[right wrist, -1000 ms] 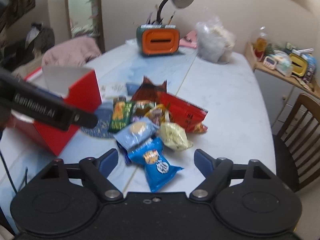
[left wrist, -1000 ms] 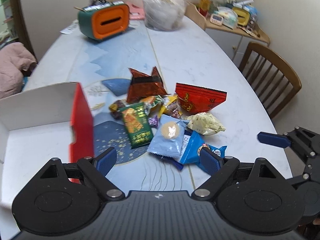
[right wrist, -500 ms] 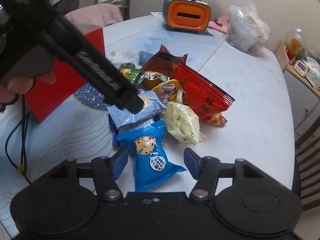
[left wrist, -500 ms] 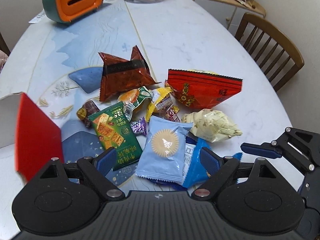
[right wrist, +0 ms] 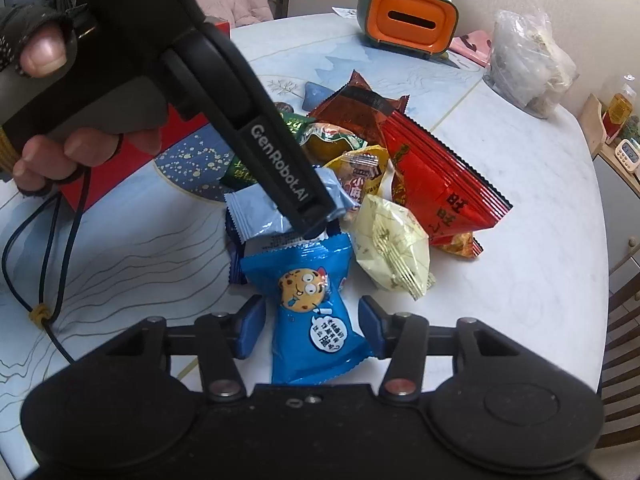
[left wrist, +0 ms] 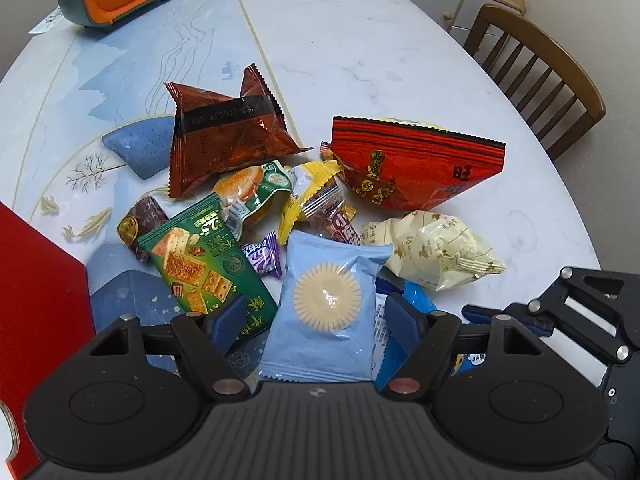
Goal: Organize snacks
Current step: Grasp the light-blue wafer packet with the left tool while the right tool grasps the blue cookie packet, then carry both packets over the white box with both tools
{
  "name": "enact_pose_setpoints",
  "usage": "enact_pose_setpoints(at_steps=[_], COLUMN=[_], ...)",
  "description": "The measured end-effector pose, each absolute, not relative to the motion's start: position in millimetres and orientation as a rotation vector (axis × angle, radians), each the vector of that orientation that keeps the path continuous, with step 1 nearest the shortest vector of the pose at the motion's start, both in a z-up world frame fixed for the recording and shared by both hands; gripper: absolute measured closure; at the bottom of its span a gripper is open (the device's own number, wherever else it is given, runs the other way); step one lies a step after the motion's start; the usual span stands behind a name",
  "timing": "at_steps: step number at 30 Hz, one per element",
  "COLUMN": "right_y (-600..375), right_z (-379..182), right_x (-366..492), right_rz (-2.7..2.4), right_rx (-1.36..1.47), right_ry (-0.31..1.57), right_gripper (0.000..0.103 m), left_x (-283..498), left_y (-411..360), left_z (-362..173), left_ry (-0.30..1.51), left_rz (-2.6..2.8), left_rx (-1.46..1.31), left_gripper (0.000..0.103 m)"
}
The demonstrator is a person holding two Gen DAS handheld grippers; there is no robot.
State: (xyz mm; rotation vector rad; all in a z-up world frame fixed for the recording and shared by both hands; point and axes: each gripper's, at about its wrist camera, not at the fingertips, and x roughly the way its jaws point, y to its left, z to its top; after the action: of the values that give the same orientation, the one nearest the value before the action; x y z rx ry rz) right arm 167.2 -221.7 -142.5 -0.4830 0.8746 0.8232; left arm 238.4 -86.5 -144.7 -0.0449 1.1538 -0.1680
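Table (left wrist: 360, 40), oval and pale marble-patterned, carries a heap of snack packets near its middle, with a red box (left wrist: 36, 292) at its left edge. Largest packets are a red bag (left wrist: 416, 164) and a brown bag (left wrist: 228, 140). Left gripper (left wrist: 316, 320) straddles a light blue packet (left wrist: 326, 300), jaws closing, pads not yet touching it. Right gripper (right wrist: 312, 326) straddles a blue cookie packet (right wrist: 312, 312), jaws closing, the right pad at the wrapper's edge, the left still apart.
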Motion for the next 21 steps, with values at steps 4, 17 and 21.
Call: enact_pose_setpoints(at_steps=[4, 17, 21], right_y=[-220.0, -223.5, -225.2], right_z=[-144.7, -142.8, -143.5], right_x=[164.9, 157.4, 155.0], right_rz=[0.825, 0.829, 0.822], right_rx=[-0.497, -0.468, -0.454], right_ry=[0.874, 0.886, 0.889], right_gripper=[0.063, 0.067, 0.067], left_x=[238.3, 240.9, 246.7], left_y=[-85.8, -76.1, -80.8], left_z=[-143.1, -145.5, -148.2], left_ry=[1.149, 1.149, 1.161], left_rz=[-0.16, -0.163, -0.201], left_rx=[-0.047, -0.067, -0.058], left_gripper=[0.036, 0.043, 0.043])
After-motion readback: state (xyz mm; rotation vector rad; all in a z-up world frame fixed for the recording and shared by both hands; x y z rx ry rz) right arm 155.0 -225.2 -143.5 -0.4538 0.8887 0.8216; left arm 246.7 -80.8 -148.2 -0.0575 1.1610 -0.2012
